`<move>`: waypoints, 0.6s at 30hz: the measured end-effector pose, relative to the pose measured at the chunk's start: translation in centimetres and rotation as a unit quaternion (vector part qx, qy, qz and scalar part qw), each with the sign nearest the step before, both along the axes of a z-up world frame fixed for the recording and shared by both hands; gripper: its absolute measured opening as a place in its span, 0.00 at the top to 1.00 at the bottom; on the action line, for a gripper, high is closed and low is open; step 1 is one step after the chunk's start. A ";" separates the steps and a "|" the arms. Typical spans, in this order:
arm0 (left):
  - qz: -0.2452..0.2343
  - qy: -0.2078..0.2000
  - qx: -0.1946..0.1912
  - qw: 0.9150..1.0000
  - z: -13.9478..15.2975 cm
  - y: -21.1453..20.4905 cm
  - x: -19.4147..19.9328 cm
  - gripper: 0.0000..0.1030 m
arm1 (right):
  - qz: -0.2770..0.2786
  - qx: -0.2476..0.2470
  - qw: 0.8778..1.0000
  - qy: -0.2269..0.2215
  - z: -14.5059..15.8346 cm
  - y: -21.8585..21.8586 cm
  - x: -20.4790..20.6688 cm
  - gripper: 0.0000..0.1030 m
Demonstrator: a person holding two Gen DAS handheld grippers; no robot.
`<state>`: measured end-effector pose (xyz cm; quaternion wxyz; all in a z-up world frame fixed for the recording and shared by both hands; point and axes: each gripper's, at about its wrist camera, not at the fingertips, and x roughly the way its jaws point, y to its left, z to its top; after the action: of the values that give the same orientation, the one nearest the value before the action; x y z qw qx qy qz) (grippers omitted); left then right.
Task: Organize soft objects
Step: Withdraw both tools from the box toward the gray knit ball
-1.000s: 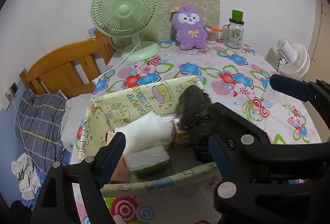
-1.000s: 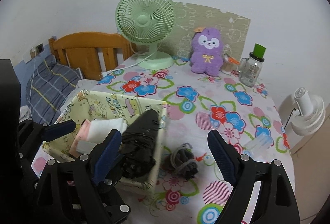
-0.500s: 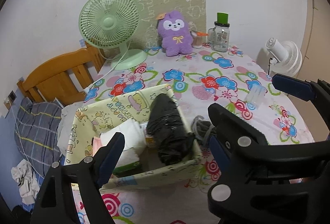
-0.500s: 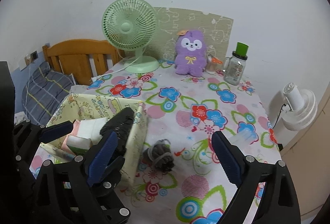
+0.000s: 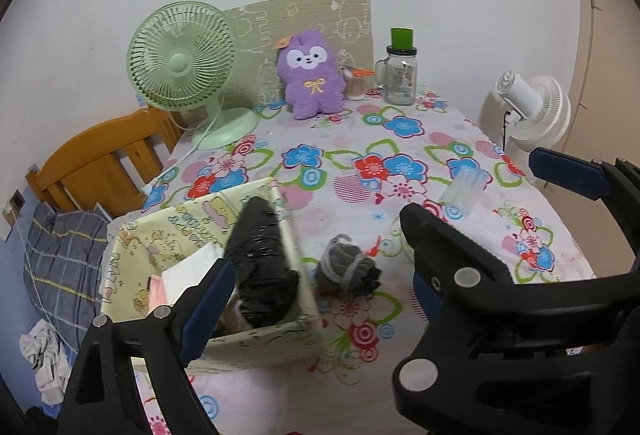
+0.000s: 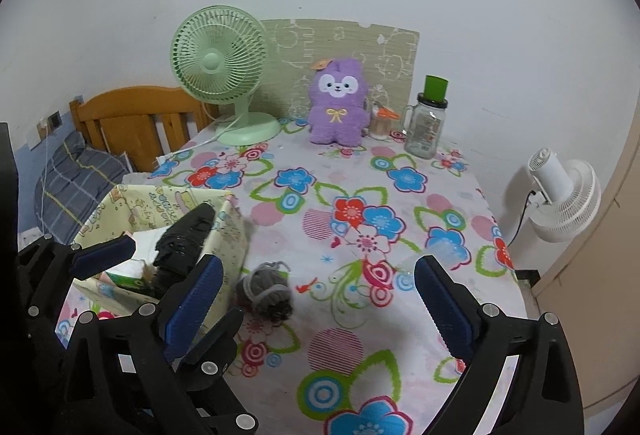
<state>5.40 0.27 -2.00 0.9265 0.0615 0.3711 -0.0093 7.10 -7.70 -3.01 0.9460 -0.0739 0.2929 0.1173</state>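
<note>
- Both tools hovered empty over the counter (image 6: pixel 400 171) – the left gripper (image 5: pixel 316 295) had its fingers (image 5: pixel 208 299) spreading wider with nothing pressed between them, only the basket's near corner showing in the gap.
- The right gripper (image 6: pixel 316 299) was likewise opening, pinching nothing; from its camera the grey yarn ball (image 6: pixel 266 291) lay on the cloth just ahead of its left finger, untouched.
- The fabric basket (image 5: pixel 256 339) sat at about seven o'clock on the counter, with a black bundle (image 5: pixel 260 259) poking out of it beside white tissue packs (image 5: pixel 188 267).
- My read: one item was stowed, and this was the gap between placing and fetching the next.
- The yarn ball, just beside the basket's right wall, looked the likely next pick: the fingers would need to drop over it and close gently, since it should squash and could roll.
- The purple plush (image 6: pixel 338 103) stood upright at twelve o'clock, well apart from the basket – a longer reach, if it counted.
- Surface: a bright flowered cloth covered the counter; a clear plastic cup (image 5: pixel 466 187) lay on its side at three o'clock.
- At the back stood a green fan (image 6: pixel 224 67) at eleven o'clock and a glass jar (image 6: pixel 426 127) with a green top at one.
- Room: a white wall, a wooden headboard (image 6: pixel 132 119) and checked bedding to the left, a white fan (image 6: pixel 564 191) off the right edge.
</note>
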 end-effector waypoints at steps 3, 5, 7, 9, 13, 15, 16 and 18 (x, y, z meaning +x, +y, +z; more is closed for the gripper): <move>-0.005 0.003 -0.002 1.000 -0.1 -0.9 0.2 0.10 | -0.005 0.004 1.000 0.003 -0.1 -1.0 0.1 0.05; -0.008 0.006 -0.008 1.000 -0.2 -1.5 0.4 0.10 | -0.010 0.004 1.000 0.005 -0.2 -1.6 0.2 0.05; -0.011 0.008 -0.011 1.000 -0.3 -2.1 0.6 0.10 | -0.016 0.003 1.000 0.005 -0.2 -2.2 0.3 0.05; -0.013 0.009 -0.012 1.000 -0.4 -2.7 0.8 0.10 | -0.020 0.001 1.000 0.005 -0.3 -2.7 0.3 0.05; -0.020 0.012 -0.014 1.000 -0.6 -3.7 1.0 0.10 | -0.028 -0.001 1.000 0.008 -0.5 -3.8 0.6 0.05; -0.023 0.013 -0.014 1.000 -0.8 -4.0 1.2 0.10 | -0.031 -0.001 0.999 0.010 -0.6 -4.2 0.8 0.05; -0.023 0.014 -0.014 1.000 -0.8 -4.3 1.3 0.10 | -0.033 -0.001 0.999 0.011 -0.7 -4.5 0.9 0.05; -0.025 0.017 -0.015 0.999 -1.0 -4.7 1.6 0.10 | -0.036 -0.001 0.999 0.012 -0.8 -4.9 1.1 0.05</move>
<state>6.95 -4.41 -3.02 0.9205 0.0569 0.3846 -0.0389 8.23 -12.57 -3.80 0.9459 -0.0628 0.3073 0.0837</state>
